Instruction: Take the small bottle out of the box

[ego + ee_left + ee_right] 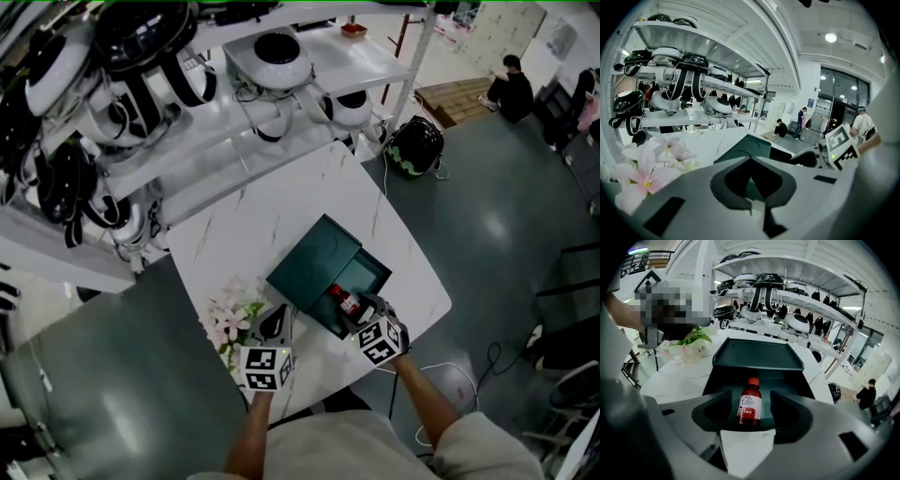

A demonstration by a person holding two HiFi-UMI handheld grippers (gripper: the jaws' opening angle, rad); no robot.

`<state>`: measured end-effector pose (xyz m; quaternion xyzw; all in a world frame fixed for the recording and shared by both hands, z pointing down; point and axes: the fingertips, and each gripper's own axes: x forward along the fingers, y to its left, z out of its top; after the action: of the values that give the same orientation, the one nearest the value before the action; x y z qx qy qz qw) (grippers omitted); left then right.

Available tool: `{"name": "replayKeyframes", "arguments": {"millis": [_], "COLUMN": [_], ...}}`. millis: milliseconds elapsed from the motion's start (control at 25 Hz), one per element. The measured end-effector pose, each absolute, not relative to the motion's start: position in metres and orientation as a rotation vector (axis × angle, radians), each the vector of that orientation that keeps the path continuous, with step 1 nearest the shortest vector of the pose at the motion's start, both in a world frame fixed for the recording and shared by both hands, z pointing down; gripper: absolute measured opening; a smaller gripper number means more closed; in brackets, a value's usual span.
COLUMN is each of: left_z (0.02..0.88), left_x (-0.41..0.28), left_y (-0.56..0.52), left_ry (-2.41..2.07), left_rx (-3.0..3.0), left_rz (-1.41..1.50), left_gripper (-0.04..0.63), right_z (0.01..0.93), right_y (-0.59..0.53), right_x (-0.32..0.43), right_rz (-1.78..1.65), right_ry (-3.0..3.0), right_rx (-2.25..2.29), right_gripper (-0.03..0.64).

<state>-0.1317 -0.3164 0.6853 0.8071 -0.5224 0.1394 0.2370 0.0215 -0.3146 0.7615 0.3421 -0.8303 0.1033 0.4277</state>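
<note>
At the table's (pixel 246 230) near edge the left gripper (pixel 752 199) sits closed and empty. The right gripper (pixel 746 401), the nearer one, stands open astride the bottle (pixel 346 301), pads clear of it. The bottle lies inside the open box (pixel 377 273), cap pointing away along the jaws' line.

The left gripper (pixel 751 204) fills the lower half, from four to eight o'clock. Its pale grey jaws meet tip to tip, with nothing between them. Beyond them, toward twelve o'clock, a dark green rectangular box (pixel 743 149) lies on a white marble-patterned tabletop (pixel 708 138). Pale pink artificial flowers (pixel 644 168) sit at nine o'clock. A white metal shelf rack (pixel 693 119) carrying black-and-white headsets (pixel 691 61) spans ten to eleven o'clock. At three o'clock is the right gripper (pixel 811 158), with its white cube of black square markers (pixel 841 149).
</note>
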Motion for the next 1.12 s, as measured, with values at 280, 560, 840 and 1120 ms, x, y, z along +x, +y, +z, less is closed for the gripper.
{"name": "replayKeyframes", "arguments": {"millis": [280, 560, 840, 1120], "left_z": [0.685, 0.683, 0.682, 0.684], "left_x": [-0.13, -0.125, -0.126, -0.128], "left_y": [-0.317, -0.317, -0.318, -0.32], "left_ry": [-1.42, -1.411, -1.411, -1.414], "left_rx": [2.21, 2.232, 2.223, 2.219], "left_rz": [0.384, 0.403, 0.388, 0.379], "left_gripper": [0.017, 0.017, 0.018, 0.018], "right_z": [0.782, 0.8, 0.812, 0.819], "right_y": [-0.32, -0.327, -0.328, -0.326], "right_x": [0.019, 0.015, 0.018, 0.018], "right_rz": [0.311, 0.38, 0.437, 0.407], "right_ry": [-2.015, -1.952, -1.866, -1.786], "right_rx": [0.803, 0.797, 0.778, 0.719], "right_gripper": [0.299, 0.299, 0.287, 0.265]}}
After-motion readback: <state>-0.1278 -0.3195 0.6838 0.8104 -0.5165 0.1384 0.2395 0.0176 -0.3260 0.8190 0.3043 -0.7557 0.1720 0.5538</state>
